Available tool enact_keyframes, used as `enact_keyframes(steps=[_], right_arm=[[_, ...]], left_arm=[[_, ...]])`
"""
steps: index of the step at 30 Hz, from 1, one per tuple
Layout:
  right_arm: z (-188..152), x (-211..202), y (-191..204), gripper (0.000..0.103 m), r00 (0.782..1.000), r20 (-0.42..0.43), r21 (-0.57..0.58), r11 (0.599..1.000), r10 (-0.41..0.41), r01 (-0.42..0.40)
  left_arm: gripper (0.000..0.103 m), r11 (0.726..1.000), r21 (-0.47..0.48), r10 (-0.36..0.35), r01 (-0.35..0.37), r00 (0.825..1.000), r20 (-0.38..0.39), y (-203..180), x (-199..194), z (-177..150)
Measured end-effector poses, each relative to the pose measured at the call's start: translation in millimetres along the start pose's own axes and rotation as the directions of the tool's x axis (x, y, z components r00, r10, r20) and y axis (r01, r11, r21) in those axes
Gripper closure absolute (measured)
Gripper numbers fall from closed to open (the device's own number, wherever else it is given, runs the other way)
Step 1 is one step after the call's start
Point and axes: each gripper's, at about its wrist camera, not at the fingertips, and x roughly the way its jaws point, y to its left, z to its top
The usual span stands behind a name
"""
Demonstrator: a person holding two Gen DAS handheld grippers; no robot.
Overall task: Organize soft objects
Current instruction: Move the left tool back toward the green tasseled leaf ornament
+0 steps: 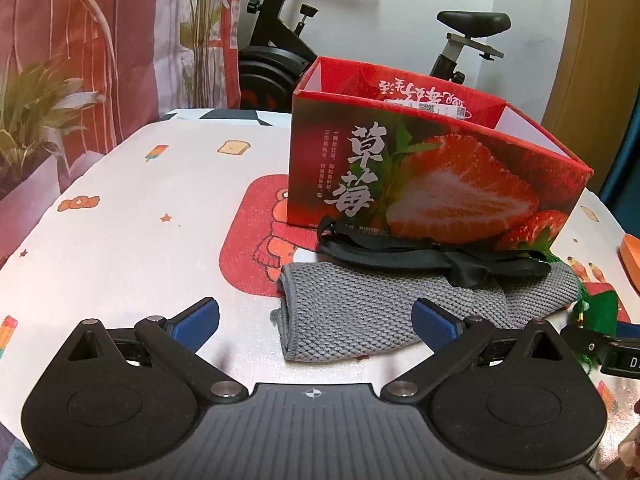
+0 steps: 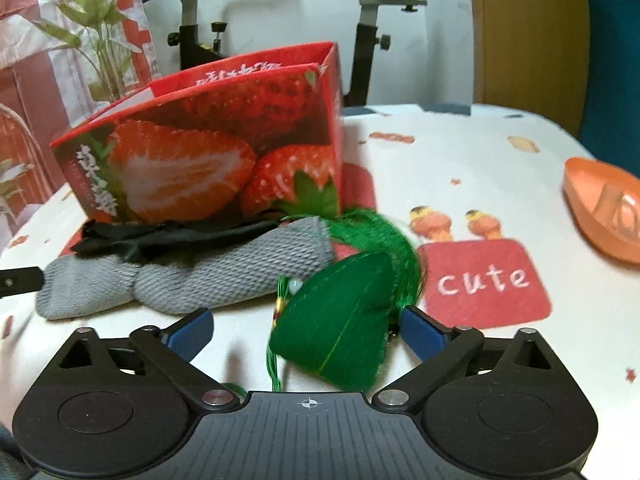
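The right view is motion-blurred, and the strawberry box [image 1: 432,168] hides its own contents. Both claws tilt down at the bench [image 1: 140,208]. The left claw [image 1: 316,324] is spread over the grey knitted cloth [image 1: 360,312], which lies lengthwise along the box front under a black strap [image 1: 420,256]. The right claw [image 2: 306,334] is spread around the green pouch [image 2: 344,320], not pinching it.

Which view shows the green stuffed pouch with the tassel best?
The right wrist view: the green pouch lies whole between the open right tool, with its tassel and cord visible, though slightly blurred. The left wrist view shows only part of it at the right edge, past the grey cloth.
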Motion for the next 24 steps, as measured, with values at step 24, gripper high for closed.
enact_keyframes(steps=[24], right_arm=[[8.7,-8.5,24.5,0.033,0.996,-0.008,-0.159,0.983,0.09,-0.09]], left_arm=[[0.014,0.995,-0.019,-0.1,0.1,0.995,0.015,-1.6,-1.5,-0.7]])
